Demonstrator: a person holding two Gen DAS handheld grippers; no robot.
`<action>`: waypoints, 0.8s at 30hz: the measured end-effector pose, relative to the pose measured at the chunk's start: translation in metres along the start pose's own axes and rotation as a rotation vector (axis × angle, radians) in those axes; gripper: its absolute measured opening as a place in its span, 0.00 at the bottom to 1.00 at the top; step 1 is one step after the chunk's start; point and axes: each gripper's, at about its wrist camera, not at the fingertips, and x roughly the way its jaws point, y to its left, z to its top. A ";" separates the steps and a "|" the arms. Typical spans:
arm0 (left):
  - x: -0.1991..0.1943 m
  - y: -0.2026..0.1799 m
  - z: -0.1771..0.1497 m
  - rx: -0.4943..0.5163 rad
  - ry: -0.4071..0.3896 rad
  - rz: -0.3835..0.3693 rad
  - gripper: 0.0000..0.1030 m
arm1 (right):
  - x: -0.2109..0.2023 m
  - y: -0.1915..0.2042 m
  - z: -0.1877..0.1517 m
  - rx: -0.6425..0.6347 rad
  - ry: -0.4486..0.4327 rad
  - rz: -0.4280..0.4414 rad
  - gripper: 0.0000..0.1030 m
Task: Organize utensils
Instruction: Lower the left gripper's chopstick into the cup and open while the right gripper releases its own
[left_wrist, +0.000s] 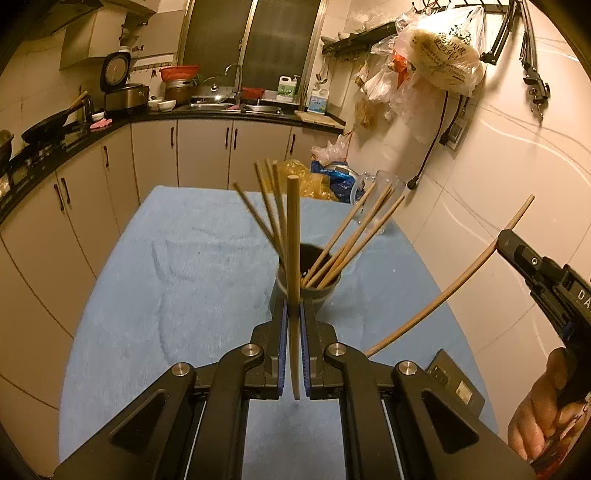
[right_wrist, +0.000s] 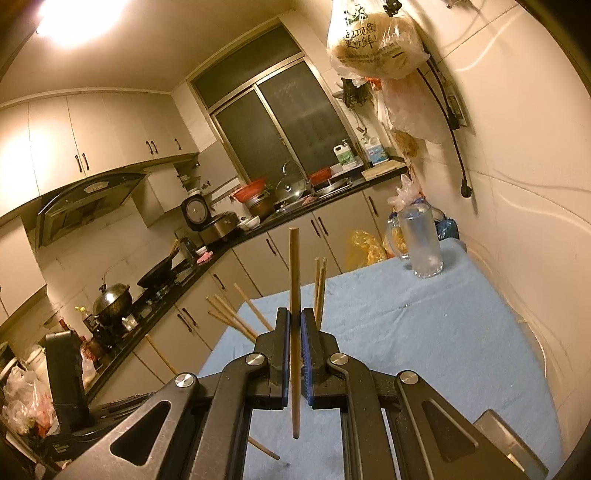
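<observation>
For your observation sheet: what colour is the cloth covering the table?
Light blue; the cloth shows best in the left wrist view, spread under the chopstick holder.

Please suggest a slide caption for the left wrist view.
Left tongs clamp a chopstick before the dark holder of chopsticks on blue cloth.

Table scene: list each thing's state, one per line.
Left gripper: shut on a chopstick.
Right gripper: shut on another chopstick.
Holder: upright, several chopsticks inside.
Glass mug: upright, looks empty.
Blue cloth: spread over the table.
</observation>
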 end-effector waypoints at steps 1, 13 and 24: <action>-0.002 -0.002 0.006 0.000 -0.005 -0.009 0.06 | 0.001 0.000 0.003 0.003 -0.002 0.001 0.06; -0.032 -0.028 0.086 0.037 -0.185 -0.023 0.06 | 0.018 0.016 0.051 -0.026 -0.100 -0.019 0.06; 0.042 -0.014 0.099 -0.001 -0.127 0.001 0.06 | 0.086 0.024 0.056 -0.051 -0.065 -0.084 0.06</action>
